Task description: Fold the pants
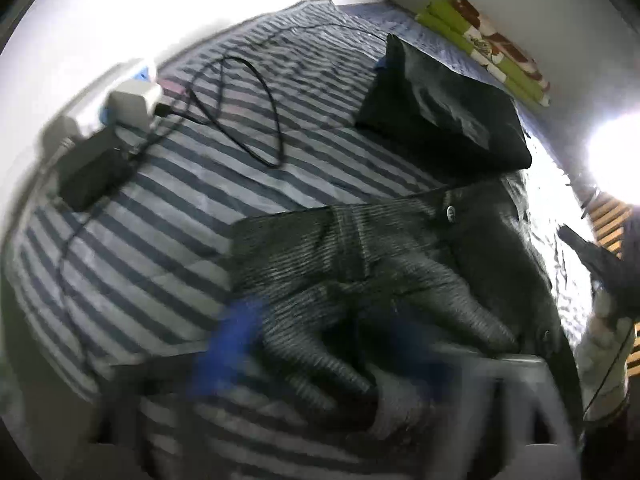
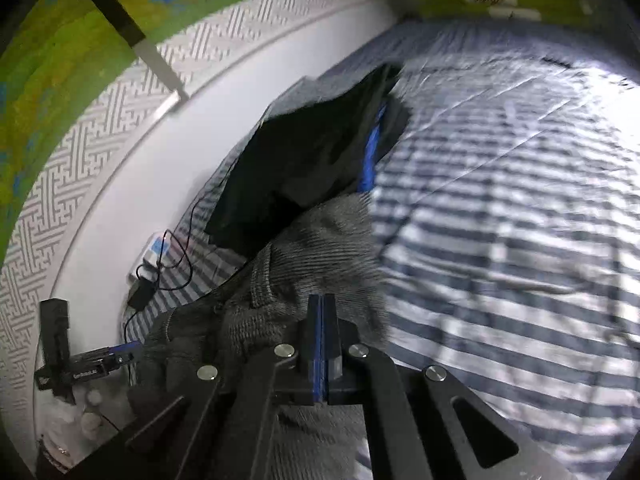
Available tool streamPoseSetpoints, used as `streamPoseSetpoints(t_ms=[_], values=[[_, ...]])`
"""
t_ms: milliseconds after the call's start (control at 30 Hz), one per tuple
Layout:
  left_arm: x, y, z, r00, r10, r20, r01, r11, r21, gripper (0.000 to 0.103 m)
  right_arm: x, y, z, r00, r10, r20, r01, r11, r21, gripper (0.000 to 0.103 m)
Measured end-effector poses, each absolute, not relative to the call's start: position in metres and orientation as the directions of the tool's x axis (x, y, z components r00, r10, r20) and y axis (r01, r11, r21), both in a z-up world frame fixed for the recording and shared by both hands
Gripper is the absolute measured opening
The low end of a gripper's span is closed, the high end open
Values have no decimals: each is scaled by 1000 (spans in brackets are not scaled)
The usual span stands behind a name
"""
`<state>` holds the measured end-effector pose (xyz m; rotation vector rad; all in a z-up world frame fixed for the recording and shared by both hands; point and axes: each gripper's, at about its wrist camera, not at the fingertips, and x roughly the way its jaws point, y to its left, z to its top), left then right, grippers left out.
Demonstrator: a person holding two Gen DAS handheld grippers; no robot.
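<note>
Pants (image 1: pixel 360 256) show waistband and button only through my left camera; my right shows right tongs (image 2: pixel 323 316) pressed together beside grey ribbed cloth, left tongs (image 1: pixel 340 352) spread wide.

I'm working in a home bedroom; a bed with striped bedding (image 1: pixel 168 264) fills the view; patterned pillows (image 1: pixel 492 48) sit at one o'clock.

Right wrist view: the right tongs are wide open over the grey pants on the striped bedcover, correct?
Not quite. The right tongs are shut, blue pads pressed together, as the right wrist view shows. They are over the grey pants on the striped bedcover.
</note>
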<state>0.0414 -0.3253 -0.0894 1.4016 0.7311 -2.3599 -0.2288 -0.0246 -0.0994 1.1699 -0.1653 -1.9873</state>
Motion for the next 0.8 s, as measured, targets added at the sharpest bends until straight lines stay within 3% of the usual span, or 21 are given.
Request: streamPoseSetpoints(t_ms=[100,167,267,300,333,600,667,733,800], values=[[32,-331,-94,-447,-125,-886,561,-810,-169,103,-232,4,-84,-272,-708,-651,563,-666,489,0],[32,-342,-102,-438,-104,-893,601,-773,-204,102,-239,15,-82,-270,-694,-667,555,-678,481,6],[34,-345,-113,-416,-98,-904,621,-757,-204,93,-255,11,-89,-215,-702,-679,537,-665,518,35],[34,-343,-117,-413,-93,-906,616,-761,-203,86,-259,7,-91,-217,-704,-676,540,-663,518,48],[34,-343,-120,-416,-81,-906,611,-762,-213,78,-263,2,-94,-218,-709,-671,546,-659,518,52],[25,-337,-123,-446,-95,-890,599,-770,-218,21,-290,-63,-154,-93,-744,-661,491,-612,620,53],[25,-336,-119,-449,-102,-887,598,-772,-214,16,-290,-67,-158,-87,-777,-624,467,-585,663,51],[28,-334,-113,-460,-108,-881,596,-773,-217,13,-285,-67,-153,-104,-786,-609,474,-578,664,18],[31,-328,-100,-487,-108,-867,587,-775,-234,12,-276,-62,-140,-137,-775,-617,498,-592,633,12]])
